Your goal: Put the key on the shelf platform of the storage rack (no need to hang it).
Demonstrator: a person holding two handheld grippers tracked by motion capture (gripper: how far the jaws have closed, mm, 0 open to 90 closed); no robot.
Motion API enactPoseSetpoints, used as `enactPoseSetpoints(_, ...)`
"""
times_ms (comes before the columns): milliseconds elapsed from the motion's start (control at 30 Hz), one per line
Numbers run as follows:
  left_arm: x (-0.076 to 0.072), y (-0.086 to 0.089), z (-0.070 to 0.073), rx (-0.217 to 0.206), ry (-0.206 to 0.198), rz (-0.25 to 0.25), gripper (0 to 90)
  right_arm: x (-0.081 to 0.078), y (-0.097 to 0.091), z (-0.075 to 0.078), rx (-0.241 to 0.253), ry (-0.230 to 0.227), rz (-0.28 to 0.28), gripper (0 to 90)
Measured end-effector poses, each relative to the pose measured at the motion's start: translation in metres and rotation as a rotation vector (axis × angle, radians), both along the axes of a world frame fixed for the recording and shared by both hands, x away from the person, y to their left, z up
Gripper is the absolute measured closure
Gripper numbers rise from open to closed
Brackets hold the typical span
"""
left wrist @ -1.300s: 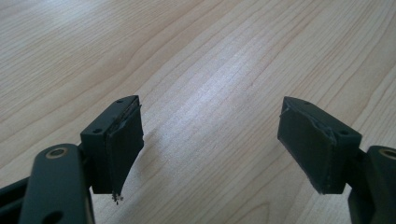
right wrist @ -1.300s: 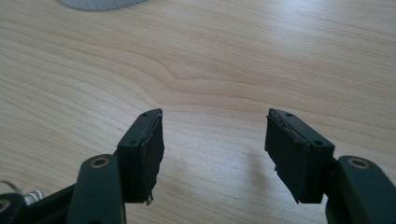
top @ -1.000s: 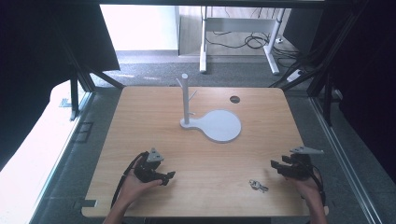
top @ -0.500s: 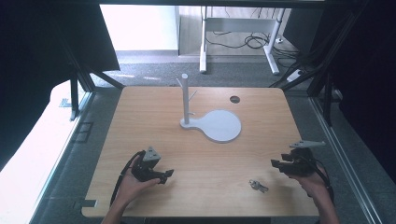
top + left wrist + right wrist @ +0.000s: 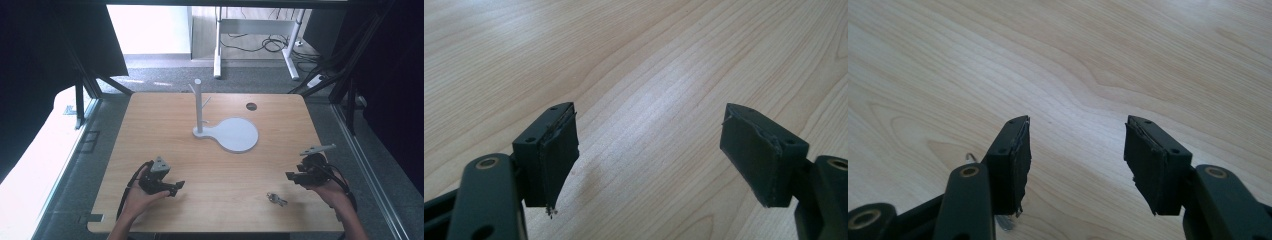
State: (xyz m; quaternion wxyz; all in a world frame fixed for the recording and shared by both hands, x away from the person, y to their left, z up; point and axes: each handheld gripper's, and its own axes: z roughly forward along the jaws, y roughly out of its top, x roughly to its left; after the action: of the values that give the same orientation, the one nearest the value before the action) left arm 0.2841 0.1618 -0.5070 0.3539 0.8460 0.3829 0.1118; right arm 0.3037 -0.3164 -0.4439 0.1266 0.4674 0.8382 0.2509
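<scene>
A small bunch of keys [image 5: 276,199] lies on the wooden table [image 5: 165,125] near the front edge, right of the middle. My right gripper [image 5: 291,176] hovers just right of and beyond the keys, jaws pointing left. Its jaws [image 5: 1076,125] stand open with bare wood between them and have just been closing a little; a bit of key ring [image 5: 970,157] peeks out beside one finger. My left gripper [image 5: 176,186] rests at the front left, pointing right, open over bare wood [image 5: 649,117]. A white stand [image 5: 199,107] with short pegs rises from a round white base [image 5: 237,135] mid-table.
A dark round hole [image 5: 251,106] sits in the tabletop behind the white base. Black frame struts [image 5: 80,100] flank the table on both sides. A cable trails from each gripper toward the person's forearms.
The right gripper has lifted off the table and drifted slightly away from the keys. The left gripper and the keys have stayed put.
</scene>
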Motion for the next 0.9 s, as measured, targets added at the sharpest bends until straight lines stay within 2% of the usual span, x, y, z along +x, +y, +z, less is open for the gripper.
enactPoseSetpoints(67, 0.000, 0.000, -0.001, 0.005, 0.003, 0.000, 23.4, 0.001, 0.005, 0.000, -0.010, 0.008, 0.019, 44.9)
enactPoseSetpoints(267, -0.001, 0.000, 0.002, -0.002, -0.029, -0.004, 24.0, 0.004, 0.019, -0.001, -0.020, 0.035, 0.088, 45.5)
enactPoseSetpoints(633, 0.000, 0.000, 0.000, 0.002, -0.014, -0.008, 23.6, 0.005, 0.038, -0.006, -0.061, 0.081, 0.159, 48.5)
enactPoseSetpoints(900, 0.000, 0.001, 0.000, -0.002, -0.013, -0.003, 23.5, 0.006, 0.050, -0.016, -0.077, 0.125, 0.189, 50.8)
